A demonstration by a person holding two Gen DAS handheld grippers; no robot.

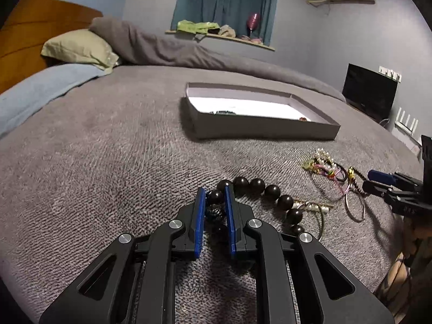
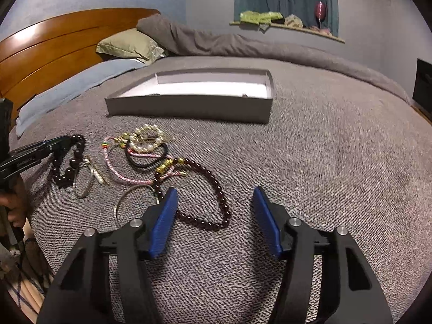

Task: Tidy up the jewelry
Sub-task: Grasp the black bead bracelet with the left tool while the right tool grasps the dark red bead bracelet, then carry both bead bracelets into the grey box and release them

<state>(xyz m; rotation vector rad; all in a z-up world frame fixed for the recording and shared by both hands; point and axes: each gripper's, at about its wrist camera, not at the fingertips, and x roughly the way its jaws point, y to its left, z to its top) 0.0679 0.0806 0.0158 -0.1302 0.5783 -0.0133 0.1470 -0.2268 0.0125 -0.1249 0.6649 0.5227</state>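
Currently: left gripper (image 1: 214,193) clamped on large-bead bracelet (image 1: 272,191), bound for grey box (image 1: 264,131); right gripper (image 2: 214,202) half-open, empty, over small-bead strand (image 2: 216,189)

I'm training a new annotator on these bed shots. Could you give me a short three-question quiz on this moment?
1. True or false: the left gripper has its jaws shut on the large dark bead bracelet.
2. Where is the gray box: A) on the bed blanket, B) on the window ledge, C) on the pillow?
3. Name the item lying partly between the right gripper's open jaws.

Key: 1 true. 2 A. 3 the small-bead dark strand.
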